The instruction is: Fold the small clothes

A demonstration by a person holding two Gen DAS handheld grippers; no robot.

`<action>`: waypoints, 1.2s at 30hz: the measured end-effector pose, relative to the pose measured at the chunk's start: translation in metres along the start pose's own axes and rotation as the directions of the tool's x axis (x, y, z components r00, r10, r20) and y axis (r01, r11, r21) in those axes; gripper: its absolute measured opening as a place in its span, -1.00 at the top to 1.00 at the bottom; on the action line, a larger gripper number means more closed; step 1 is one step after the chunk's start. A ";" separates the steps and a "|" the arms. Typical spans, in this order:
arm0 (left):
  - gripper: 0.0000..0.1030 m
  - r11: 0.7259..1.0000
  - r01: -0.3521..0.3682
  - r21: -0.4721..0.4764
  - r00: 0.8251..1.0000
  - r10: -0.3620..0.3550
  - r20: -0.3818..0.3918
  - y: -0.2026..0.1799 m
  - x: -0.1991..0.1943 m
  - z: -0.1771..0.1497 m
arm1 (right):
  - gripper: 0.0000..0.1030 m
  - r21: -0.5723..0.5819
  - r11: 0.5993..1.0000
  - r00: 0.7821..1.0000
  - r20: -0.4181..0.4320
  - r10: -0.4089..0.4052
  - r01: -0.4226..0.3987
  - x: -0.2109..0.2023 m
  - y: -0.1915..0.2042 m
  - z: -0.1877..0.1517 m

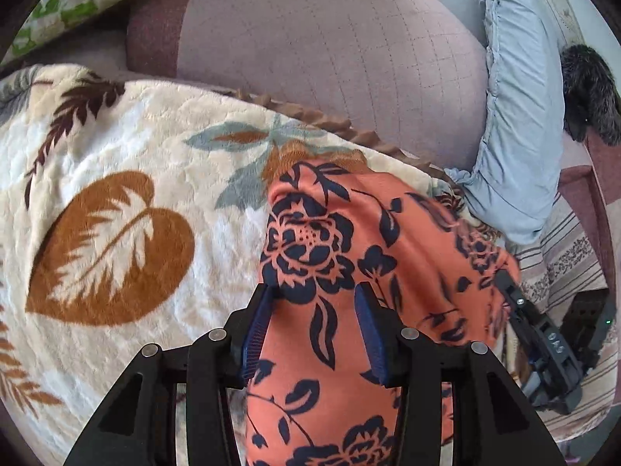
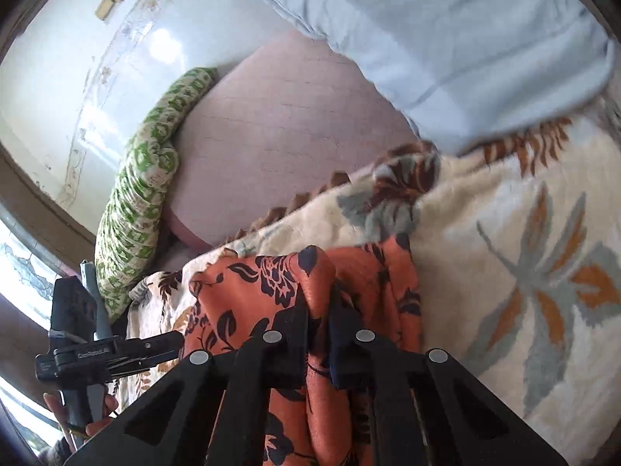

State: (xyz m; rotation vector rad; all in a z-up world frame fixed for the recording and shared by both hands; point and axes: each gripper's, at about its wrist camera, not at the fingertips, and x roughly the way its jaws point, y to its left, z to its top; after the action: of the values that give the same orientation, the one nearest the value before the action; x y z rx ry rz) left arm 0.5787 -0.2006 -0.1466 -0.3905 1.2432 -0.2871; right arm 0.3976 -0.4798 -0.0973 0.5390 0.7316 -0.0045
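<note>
An orange garment with a dark blue flower print (image 1: 349, 256) lies bunched on a cream leaf-print blanket (image 1: 116, 163). My left gripper (image 1: 315, 295) is open; its blue-padded fingers (image 1: 256, 330) straddle a band of the garment without pinching it. In the right wrist view my right gripper (image 2: 320, 310) is shut on a raised fold of the garment (image 2: 271, 291), which drapes over and between its fingers. The right gripper also shows at the right edge of the left wrist view (image 1: 508, 283), at the garment's far edge. The left gripper shows in the right wrist view (image 2: 174, 339).
A mauve quilted cushion (image 1: 330, 50) stands behind the blanket, with a green-and-white patterned pillow (image 2: 143, 194) to its left and a pale blue frilled pillow (image 1: 516, 116) to its right. A dark furry item (image 1: 590, 93) lies at the far right. Striped fabric (image 1: 562, 264) lies beyond the blanket.
</note>
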 end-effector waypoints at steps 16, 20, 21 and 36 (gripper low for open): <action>0.37 0.999 0.039 0.033 0.998 -0.040 0.041 -0.008 0.007 0.015 | 0.27 0.178 0.984 0.996 -0.084 0.042 -0.027 0.019 -0.044 0.000; 0.37 0.999 -0.022 0.045 0.998 0.019 0.051 -0.022 0.019 0.029 | 0.48 0.067 0.998 0.996 -0.089 0.012 -0.007 0.025 -0.020 0.003; 0.37 0.995 -0.071 0.068 0.996 0.068 0.058 -0.026 0.025 0.033 | 0.86 0.033 0.999 0.998 -0.068 0.004 -0.002 0.023 -0.015 0.004; 0.02 0.993 0.115 -0.017 0.993 -0.115 -0.035 0.021 -0.001 -0.049 | 0.13 0.173 0.978 0.962 -0.222 0.158 -0.120 -0.003 -0.038 -0.064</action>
State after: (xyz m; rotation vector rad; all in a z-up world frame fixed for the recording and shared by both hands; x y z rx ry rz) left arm 0.5316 -0.1882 -0.1680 -0.4729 1.2604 -0.3843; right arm 0.3479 -0.4833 -0.1530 0.7511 0.9274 0.1356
